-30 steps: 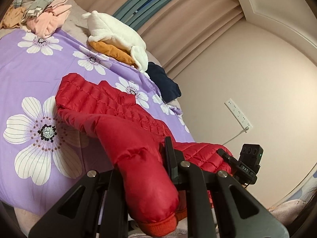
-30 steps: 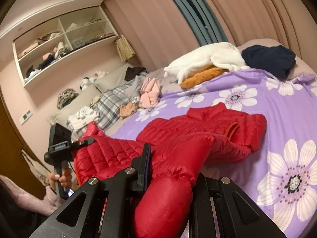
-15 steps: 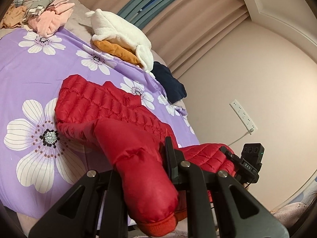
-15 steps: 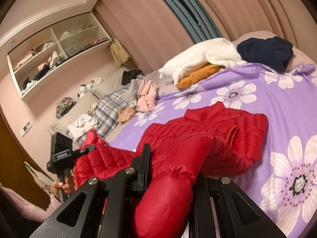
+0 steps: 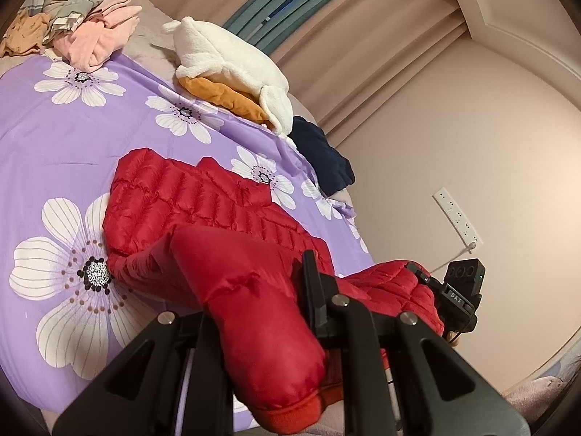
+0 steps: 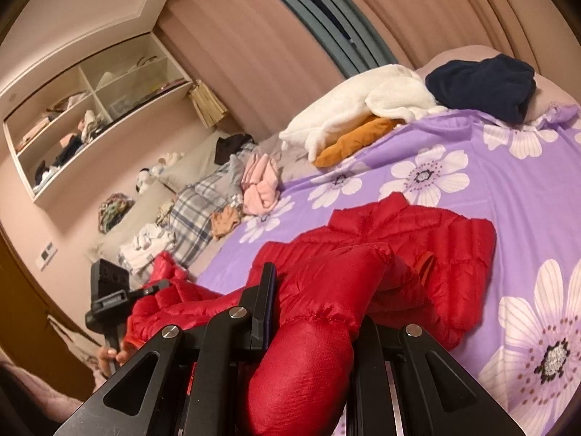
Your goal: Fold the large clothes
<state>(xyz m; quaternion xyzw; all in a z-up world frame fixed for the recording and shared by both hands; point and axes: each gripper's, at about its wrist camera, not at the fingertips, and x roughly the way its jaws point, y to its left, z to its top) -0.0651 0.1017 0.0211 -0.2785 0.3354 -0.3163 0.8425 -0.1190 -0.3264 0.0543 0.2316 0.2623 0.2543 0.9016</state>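
Observation:
A red puffer jacket point(image 5: 189, 200) lies spread on the purple flowered bedspread point(image 5: 65, 145). My left gripper point(image 5: 254, 290) is shut on one sleeve, whose cuff hangs down toward the camera. In the right wrist view the jacket point(image 6: 435, 239) shows again, and my right gripper point(image 6: 316, 298) is shut on the other sleeve. Each gripper appears in the other's view at the bed's near edge, beside a bunched red part of the jacket: the right gripper point(image 5: 417, 272) and the left gripper point(image 6: 152, 290), with a person's hand on its handle.
At the far side of the bed lie a white fleece garment point(image 5: 232, 58) over an orange one point(image 5: 221, 94), a navy garment point(image 5: 323, 156) and pink clothes point(image 5: 98, 36). Plaid bedding point(image 6: 192, 210), a wall shelf point(image 6: 90, 109), curtains and a wall socket strip point(image 5: 457, 218) surround it.
Both grippers have shifted a little sideways along the bed's near edge, each still holding its sleeve. The right view has rolled slightly. The jacket's body lies much as before.

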